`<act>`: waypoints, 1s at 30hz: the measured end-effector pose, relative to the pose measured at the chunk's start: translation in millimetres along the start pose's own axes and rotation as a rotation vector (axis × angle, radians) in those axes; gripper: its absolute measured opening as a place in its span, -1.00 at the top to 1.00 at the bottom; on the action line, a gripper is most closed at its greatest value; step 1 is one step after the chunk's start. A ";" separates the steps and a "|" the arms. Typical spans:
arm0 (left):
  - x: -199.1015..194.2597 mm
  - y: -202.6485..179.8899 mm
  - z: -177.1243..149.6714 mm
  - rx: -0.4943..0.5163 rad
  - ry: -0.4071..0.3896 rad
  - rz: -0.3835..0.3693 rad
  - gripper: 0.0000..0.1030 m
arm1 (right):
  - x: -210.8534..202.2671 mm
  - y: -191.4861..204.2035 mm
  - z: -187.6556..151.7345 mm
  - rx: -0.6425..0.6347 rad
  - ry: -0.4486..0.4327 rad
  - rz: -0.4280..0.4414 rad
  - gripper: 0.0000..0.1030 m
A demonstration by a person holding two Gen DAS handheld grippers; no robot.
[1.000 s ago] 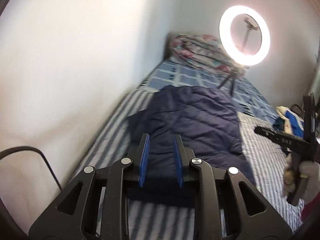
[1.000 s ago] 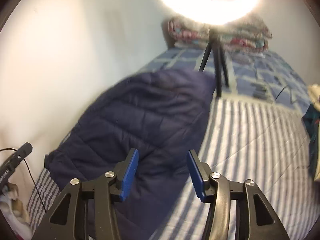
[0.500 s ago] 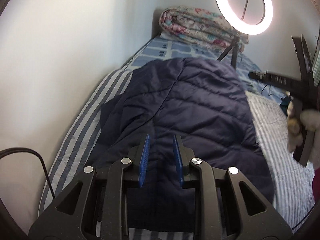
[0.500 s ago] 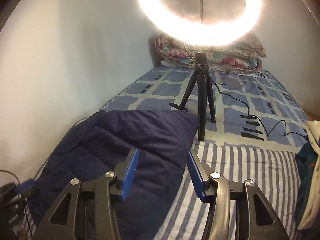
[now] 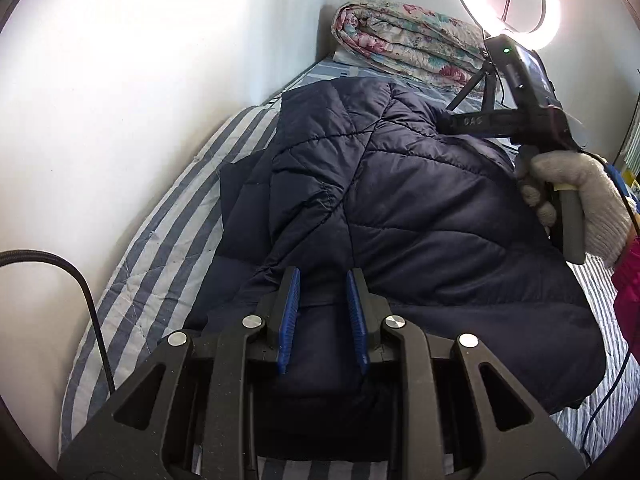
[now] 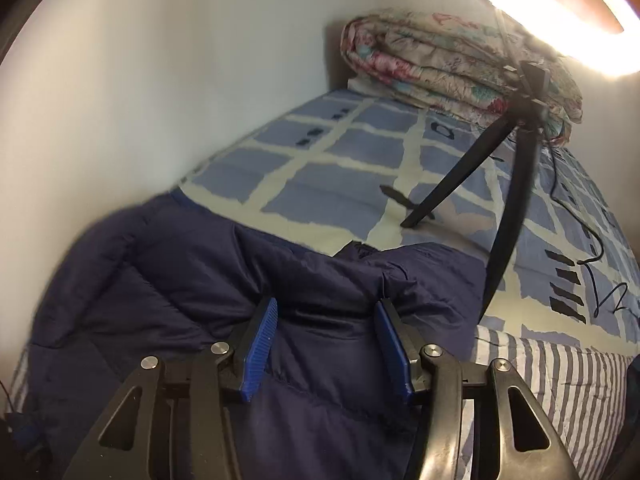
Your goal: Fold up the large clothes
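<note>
Through my left wrist camera, the jacket (image 5: 400,208) lies lengthwise on the bed (image 5: 160,248), nearer the wall-side edge, one sleeve folded in over its body and its far end reaching toward the rolled quilt (image 5: 408,48) at the head of the bed. My left gripper (image 5: 322,320) hovers over the near end of the jacket with its fingers a narrow gap apart and nothing between them that I can see; whether the tips touch the fabric I cannot tell. On the right side of this view my gloved right hand (image 5: 580,200) holds the other tool above the jacket's far side, with the ring light (image 5: 504,0) behind it. Through my right wrist camera, the right gripper (image 6: 326,344) is spread wide, its fingers either side of the jacket's (image 6: 200,280) far edge, low over the cloth but not closed on it. Just beyond that edge the tripod (image 6: 508,208) stands on the bed. I judge the fold barely begun: a sleeve seems tucked in, but the body is still full length, so grasping both ends and doubling it over remains, then tidying.
</note>
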State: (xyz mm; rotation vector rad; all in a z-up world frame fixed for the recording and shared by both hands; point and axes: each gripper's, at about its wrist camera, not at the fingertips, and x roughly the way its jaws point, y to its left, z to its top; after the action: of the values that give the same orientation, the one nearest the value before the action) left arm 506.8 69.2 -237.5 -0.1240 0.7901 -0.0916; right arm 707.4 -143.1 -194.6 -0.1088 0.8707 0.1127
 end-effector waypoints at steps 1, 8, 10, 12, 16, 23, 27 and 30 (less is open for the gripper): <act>-0.5 -0.3 0.0 0.003 0.000 0.000 0.53 | 0.8 2.6 -0.3 -0.012 0.002 -0.012 -0.05; -24.1 2.3 4.0 0.007 -0.022 -0.023 0.38 | -64.6 -31.9 -13.7 0.082 -0.078 0.056 -0.28; -38.2 2.3 7.6 0.010 -0.047 -0.041 0.11 | -92.4 -49.9 -30.6 0.137 -0.097 0.121 -0.42; -50.7 0.5 14.7 0.011 -0.064 -0.071 0.08 | -116.5 -65.3 -55.3 0.171 -0.088 0.170 -0.49; -54.6 -1.0 36.6 -0.011 -0.034 -0.173 -0.01 | -138.8 -81.4 -99.9 0.239 -0.047 0.248 -0.63; -16.5 13.6 51.8 -0.036 0.049 -0.118 -0.03 | -119.9 -85.1 -166.0 0.408 0.091 0.450 -0.66; 14.2 24.4 30.3 0.006 0.111 -0.049 -0.04 | -102.6 -80.5 -191.4 0.473 0.134 0.532 -0.67; 16.8 28.0 21.1 0.011 0.097 -0.050 -0.12 | -104.6 -76.6 -199.5 0.475 0.088 0.560 -0.72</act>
State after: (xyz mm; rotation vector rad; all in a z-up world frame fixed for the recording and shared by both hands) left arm 534.6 96.3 -238.7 -0.1296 0.8836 -0.1498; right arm 500.8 -252.6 -238.1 0.5822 0.9764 0.4219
